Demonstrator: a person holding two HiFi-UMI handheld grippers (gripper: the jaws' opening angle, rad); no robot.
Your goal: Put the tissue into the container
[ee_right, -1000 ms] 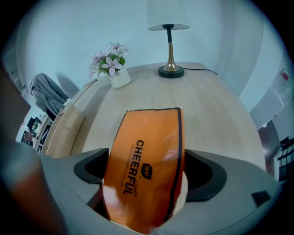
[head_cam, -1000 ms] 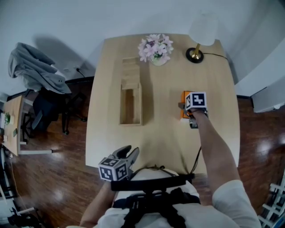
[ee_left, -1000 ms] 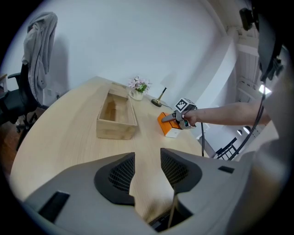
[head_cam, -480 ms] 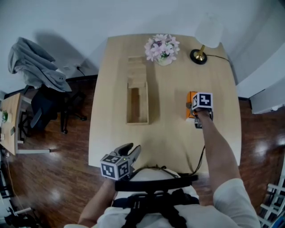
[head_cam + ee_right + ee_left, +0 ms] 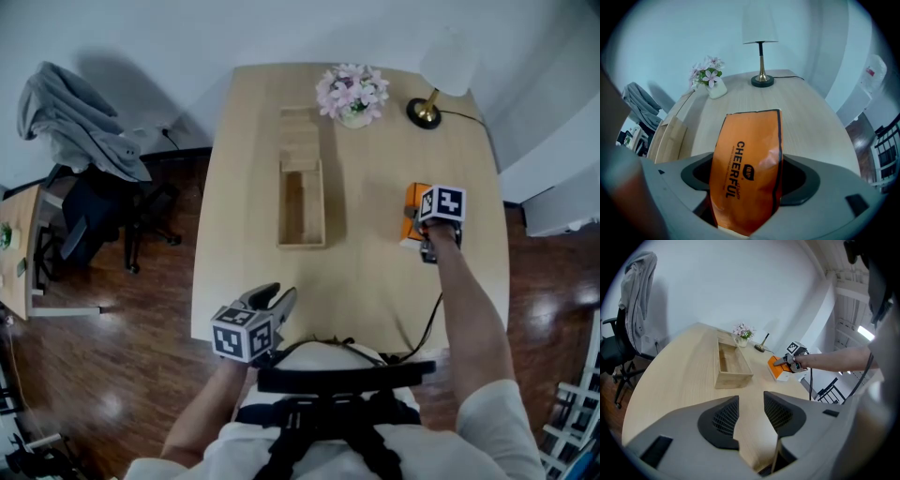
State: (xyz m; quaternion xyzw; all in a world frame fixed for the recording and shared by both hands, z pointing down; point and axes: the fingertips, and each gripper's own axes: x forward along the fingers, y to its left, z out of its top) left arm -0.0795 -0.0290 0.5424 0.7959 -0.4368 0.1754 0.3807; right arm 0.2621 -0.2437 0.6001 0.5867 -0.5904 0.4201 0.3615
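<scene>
Closing right gripper (image 5: 749, 180) on tissue pack (image 5: 411, 211) near table (image 5: 483, 281) edge, left gripper (image 5: 751, 408) open.

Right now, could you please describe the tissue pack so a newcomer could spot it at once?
Take the wooden table; on its right side, nearer than the lamp, lies the tissue pack. It is the only bright orange thing there, unlike the pale wooden box.

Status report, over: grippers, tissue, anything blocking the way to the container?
Left gripper open, empty, near table edge. Right gripper closing on orange tissue pack, pack on table. Wooden container empty, path unobstructed.
</scene>
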